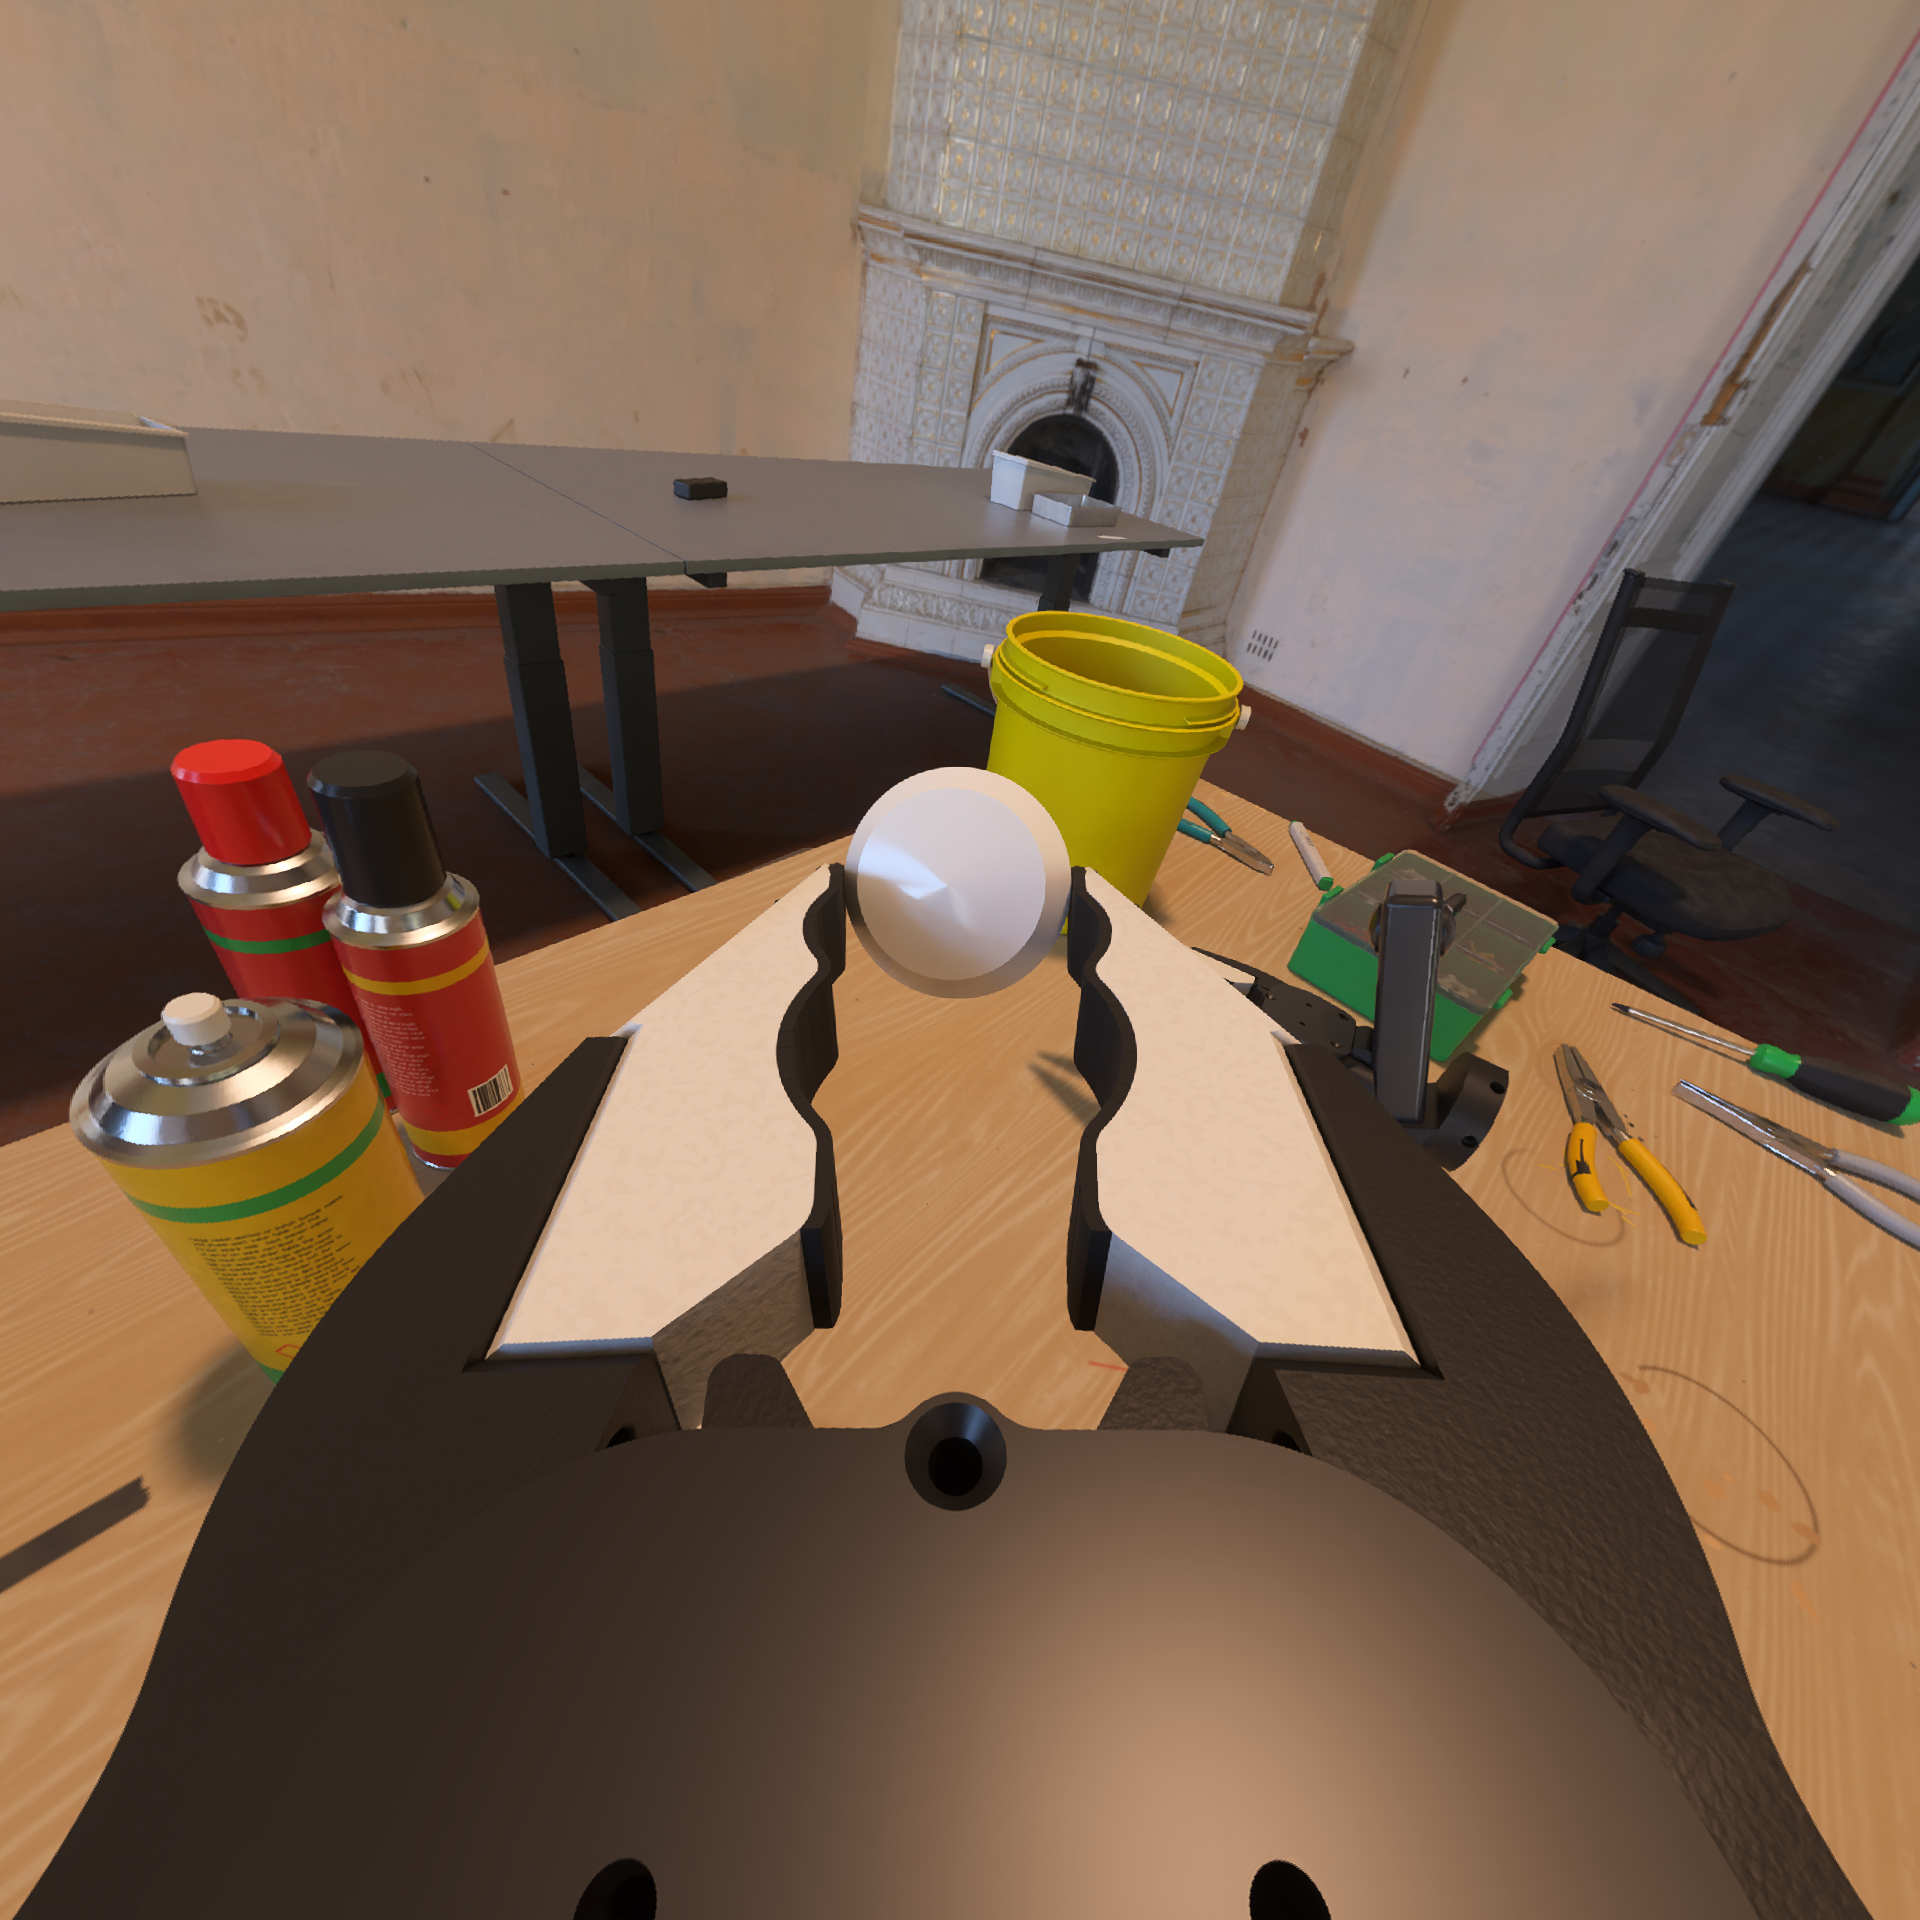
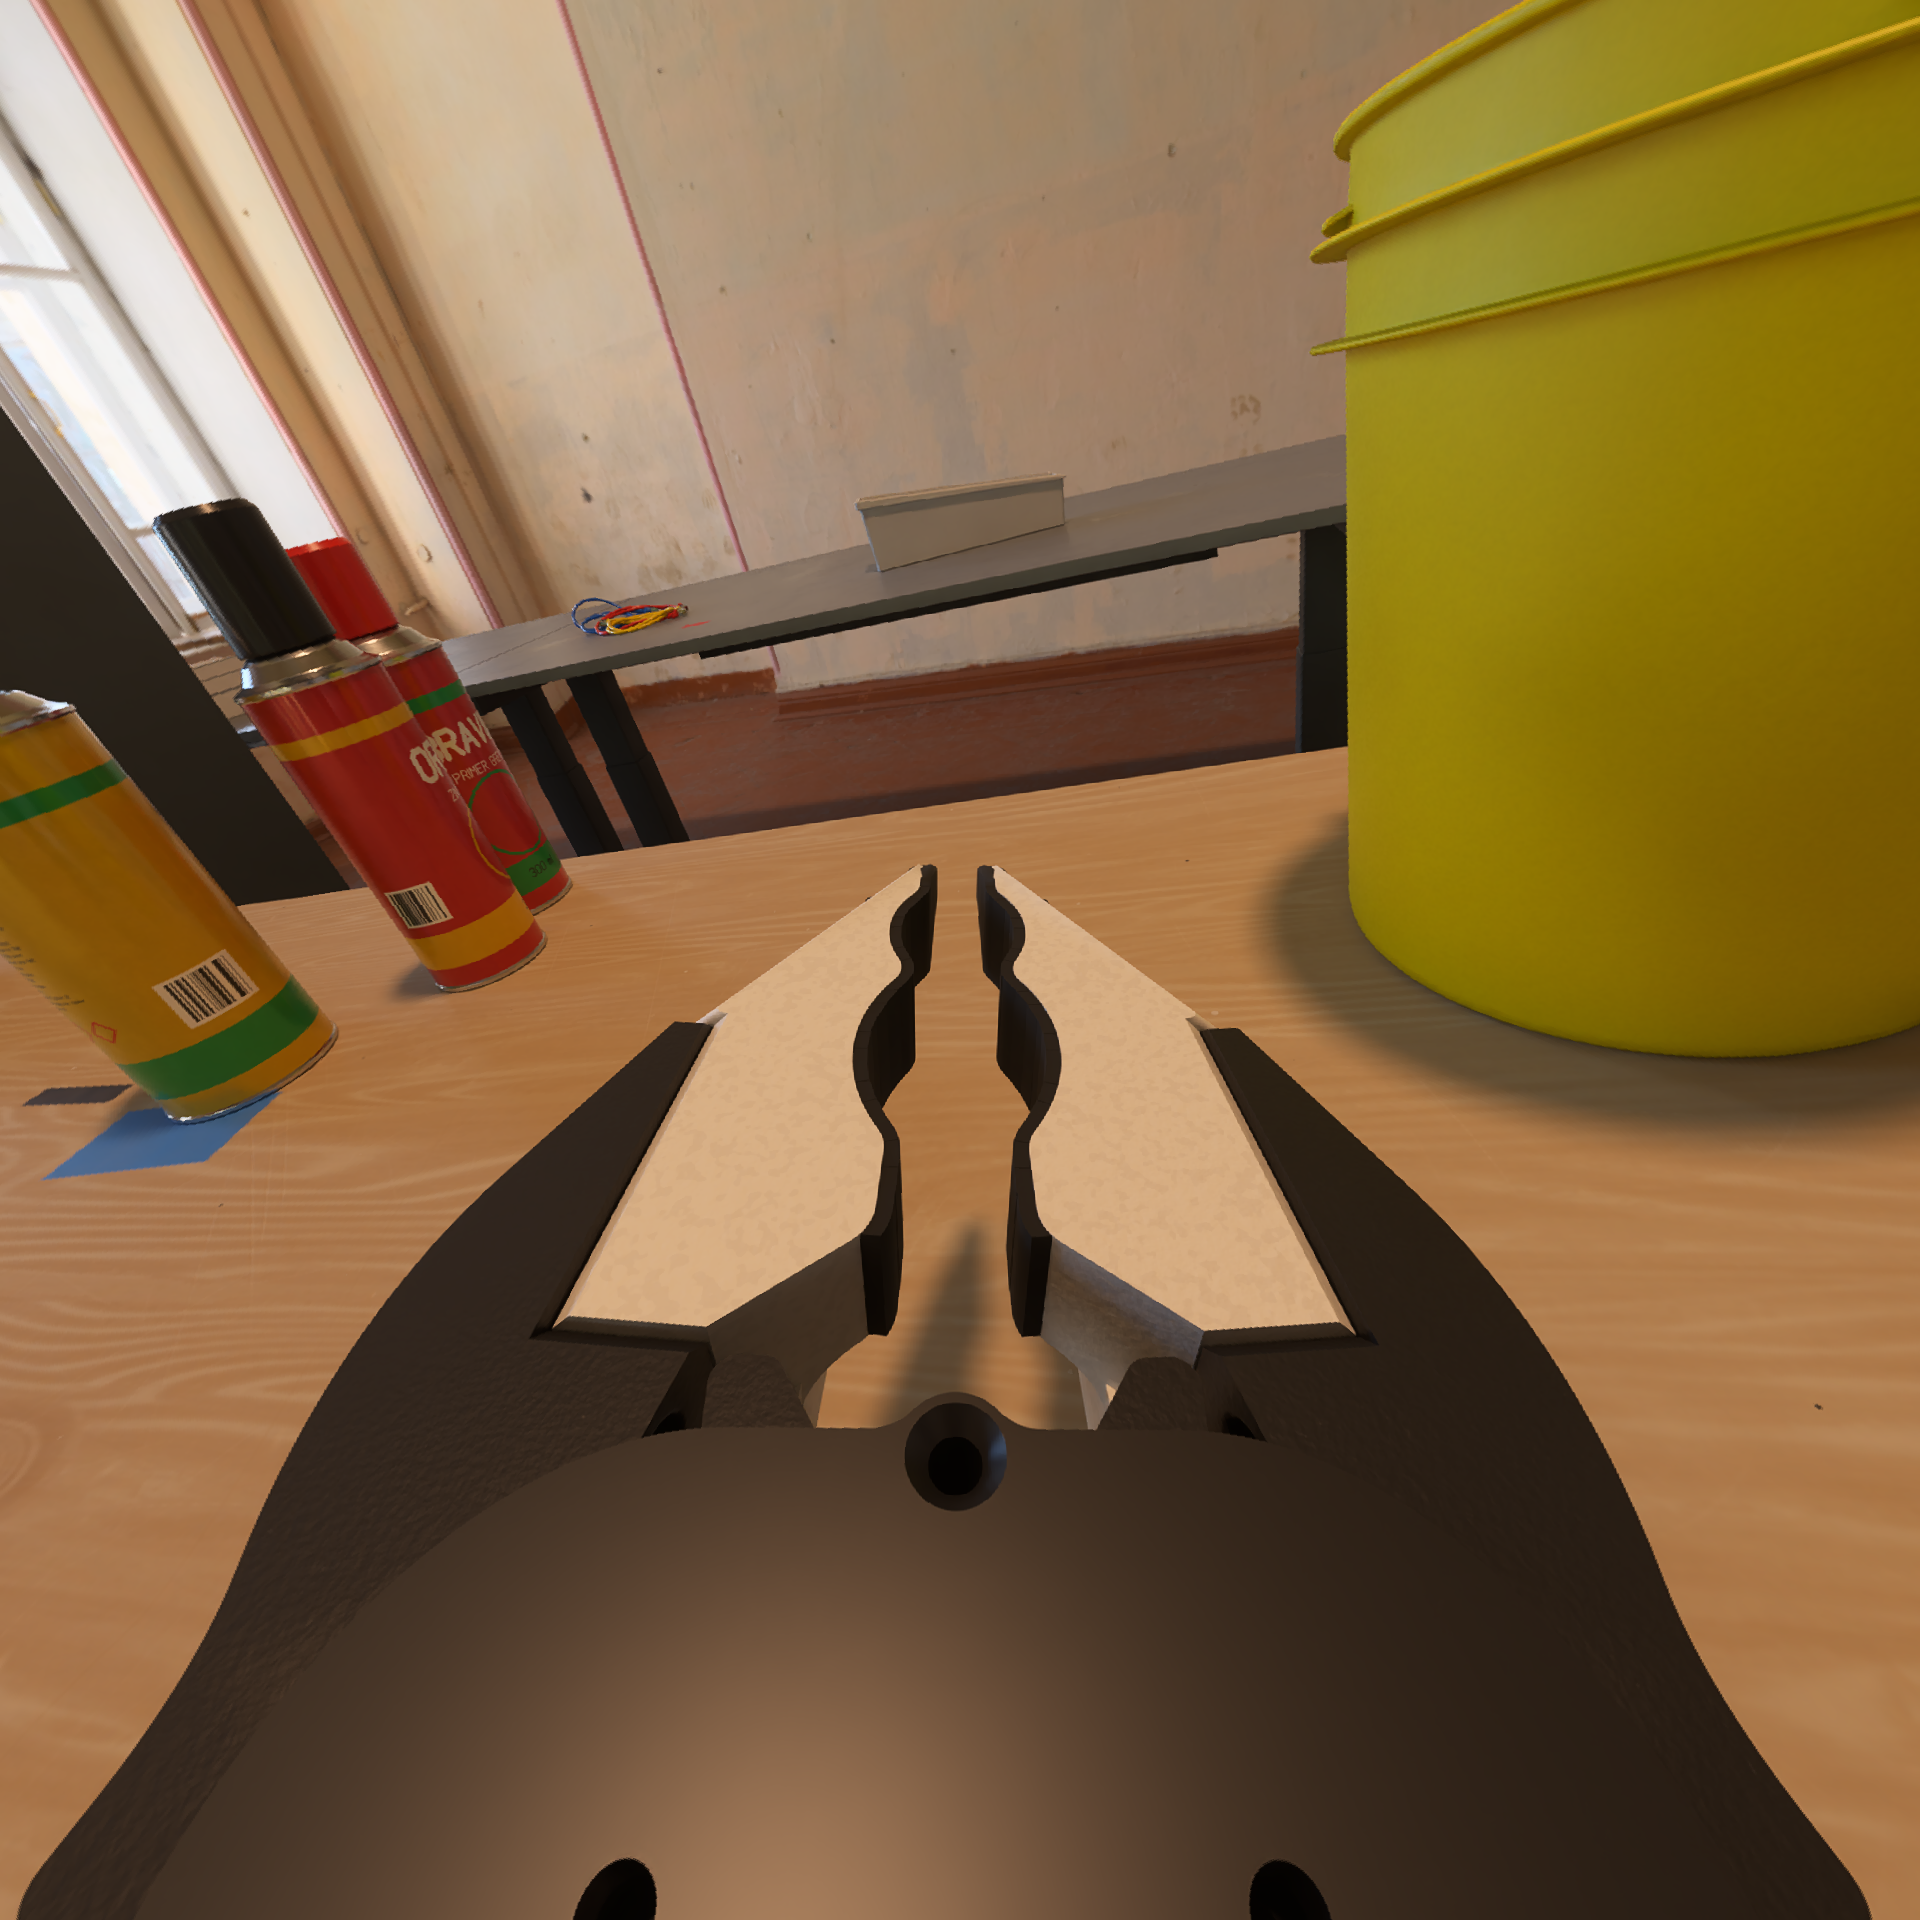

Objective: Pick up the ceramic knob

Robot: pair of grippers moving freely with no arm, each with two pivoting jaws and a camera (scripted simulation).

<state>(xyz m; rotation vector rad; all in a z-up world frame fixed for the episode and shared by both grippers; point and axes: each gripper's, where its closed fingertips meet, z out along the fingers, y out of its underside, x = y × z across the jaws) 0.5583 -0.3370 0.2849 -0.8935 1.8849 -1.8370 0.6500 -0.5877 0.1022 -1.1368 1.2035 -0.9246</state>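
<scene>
Left wrist view first: the left tongs (image 1: 956,883) are clamped on the ceramic knob (image 1: 956,881), its white domed face turned toward the camera at the centre of the frame, pinched near the very tips so the wavy inner pads behind it stay free. The knob looks lifted clear of the wooden counter (image 1: 935,1122), judging by the bare grain and the shadow beneath it, so the pick seems all but done. At left stand three spray cans, a yellow one (image 1: 249,1174) nearest and two red ones (image 1: 416,987) behind; the yellow bucket (image 1: 1112,748) sits just beyond the knob, and a green parts box (image 1: 1423,945), pliers (image 1: 1631,1153) and a screwdriver (image 1: 1787,1065) crowd the right (straight up looks the clearest way out). The counter's far edge curves just behind the cans and bucket. Right wrist view: the right tongs (image 2: 956,878) are drawn nearly together with a slim gap and nothing between them, low over open counter (image 2: 1351,1299). The bucket (image 2: 1631,623) fills the upper right, the cans (image 2: 384,790) the left, leaving a bare lane ahead to the counter's edge; no knob shows here.
</scene>
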